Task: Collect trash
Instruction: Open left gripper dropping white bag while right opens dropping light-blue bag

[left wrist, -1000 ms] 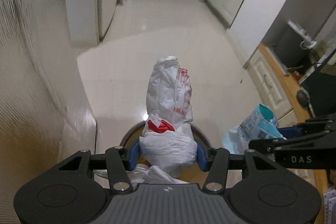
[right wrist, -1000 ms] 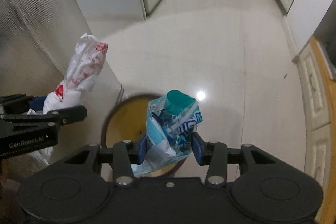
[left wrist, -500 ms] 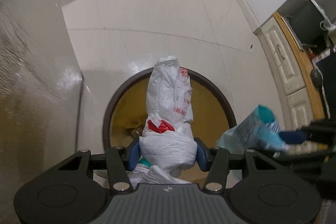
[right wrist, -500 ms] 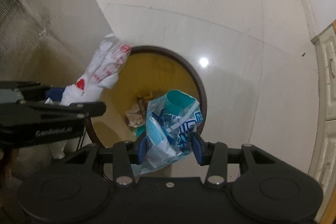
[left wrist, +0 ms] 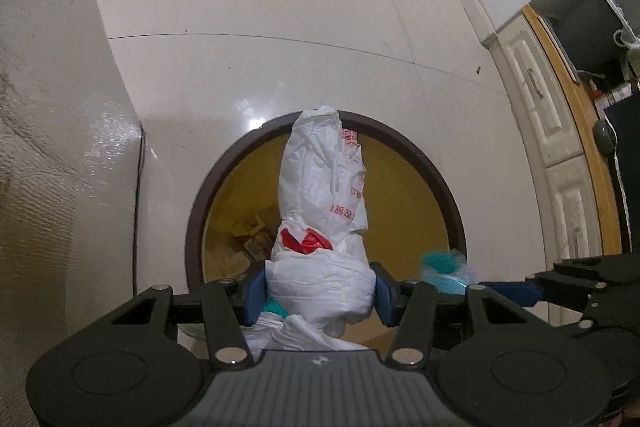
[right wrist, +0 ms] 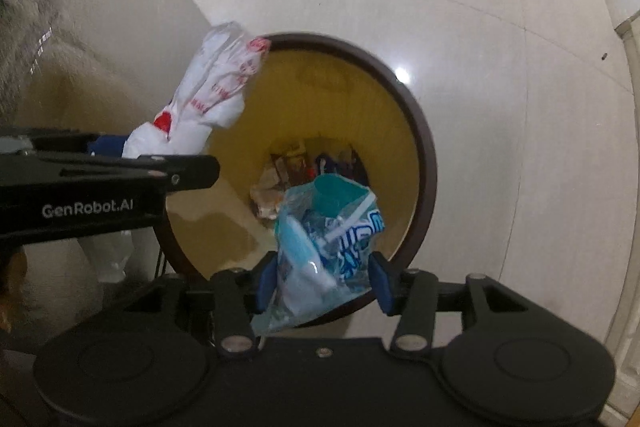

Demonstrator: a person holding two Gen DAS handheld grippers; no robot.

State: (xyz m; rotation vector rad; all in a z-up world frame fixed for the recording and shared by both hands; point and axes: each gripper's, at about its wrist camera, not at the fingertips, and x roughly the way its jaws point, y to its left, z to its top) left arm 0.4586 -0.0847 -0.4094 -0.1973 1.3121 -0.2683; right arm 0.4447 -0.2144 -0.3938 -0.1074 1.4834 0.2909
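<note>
Both jaws are over my bin point(right wrist: 425, 131): left gripper point(left wrist: 320, 293) squeezes the white bag point(left wrist: 320, 195); right gripper point(right wrist: 323, 281) has just been opening, blue packet point(right wrist: 328, 235) loose between.

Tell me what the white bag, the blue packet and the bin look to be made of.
White bag: thin plastic film, by its fine crinkles, soft sheen and red print.
Blue packet: glossy printed plastic, partly see-through, creased and catching the light; likely a soft wrapper.
Bin: smooth dark brown rim and yellow inner wall with a dull shine; probably moulded plastic, though a liner cannot be ruled out.
</note>
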